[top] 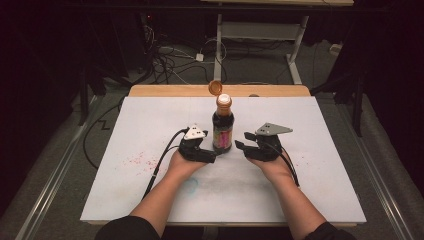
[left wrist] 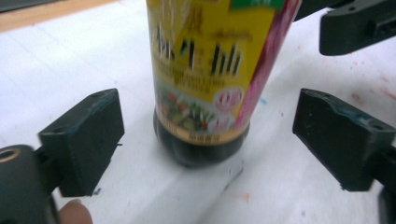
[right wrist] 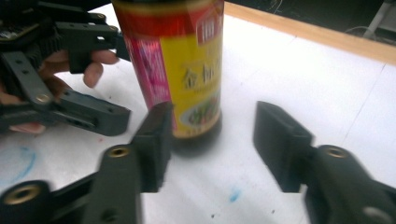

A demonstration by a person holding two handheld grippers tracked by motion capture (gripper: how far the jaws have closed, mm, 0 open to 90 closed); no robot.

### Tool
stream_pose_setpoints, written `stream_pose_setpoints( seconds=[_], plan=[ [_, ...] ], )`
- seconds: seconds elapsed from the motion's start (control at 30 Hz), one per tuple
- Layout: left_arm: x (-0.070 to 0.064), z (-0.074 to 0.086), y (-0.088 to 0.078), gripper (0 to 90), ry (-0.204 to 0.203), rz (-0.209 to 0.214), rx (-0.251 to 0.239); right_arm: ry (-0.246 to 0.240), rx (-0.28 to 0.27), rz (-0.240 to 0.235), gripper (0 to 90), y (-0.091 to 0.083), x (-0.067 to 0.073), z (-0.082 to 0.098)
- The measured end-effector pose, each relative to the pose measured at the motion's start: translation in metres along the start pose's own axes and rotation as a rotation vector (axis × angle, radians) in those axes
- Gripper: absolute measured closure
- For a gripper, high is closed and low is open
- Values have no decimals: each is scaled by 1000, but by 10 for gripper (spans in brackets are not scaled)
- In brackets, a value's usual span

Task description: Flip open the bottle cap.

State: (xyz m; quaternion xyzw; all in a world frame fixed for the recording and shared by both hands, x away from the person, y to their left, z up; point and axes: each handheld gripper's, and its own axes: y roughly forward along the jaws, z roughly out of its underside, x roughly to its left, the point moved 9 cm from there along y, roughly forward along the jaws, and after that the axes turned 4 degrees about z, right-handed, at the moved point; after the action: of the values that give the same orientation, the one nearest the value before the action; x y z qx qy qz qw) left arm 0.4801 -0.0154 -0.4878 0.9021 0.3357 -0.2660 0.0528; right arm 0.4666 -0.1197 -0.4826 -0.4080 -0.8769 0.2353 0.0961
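The sauce bottle (top: 223, 127) stood upright with its cap flipped open; the left gripper (top: 212, 156) and right gripper (top: 241, 141) flanked it, jaws apart, gripping nothing.

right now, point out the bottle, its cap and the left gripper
bottle (top: 222, 131), high view, on the label at mid body
cap (top: 215, 88), high view, centre of the flipped-open orange lid
left gripper (top: 210, 153), high view, between its jaw tips beside the bottle's base

The bottle (left wrist: 210, 79) carried a yellow label (right wrist: 194, 79) printed with large Chinese characters, too blurred to be read; a small red round seal (left wrist: 229, 99) sat lower on the label, its characters also illegible.
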Motion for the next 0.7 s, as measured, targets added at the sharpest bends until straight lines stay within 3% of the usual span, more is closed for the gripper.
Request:
stream_pose_setpoints(
  seconds=[0.17,0.4,0.7],
  plan=[
    [5,6,-13,4,-4,-17,11,11,-8,-5,238,-3,-1,16],
    [14,12,-36,0,-10,-55,21,21,5,26,20,-11,-6,37],
    [20,15,-79,0,2,-76,4,6,18,60,4,-31,-11,57]
  ],
)
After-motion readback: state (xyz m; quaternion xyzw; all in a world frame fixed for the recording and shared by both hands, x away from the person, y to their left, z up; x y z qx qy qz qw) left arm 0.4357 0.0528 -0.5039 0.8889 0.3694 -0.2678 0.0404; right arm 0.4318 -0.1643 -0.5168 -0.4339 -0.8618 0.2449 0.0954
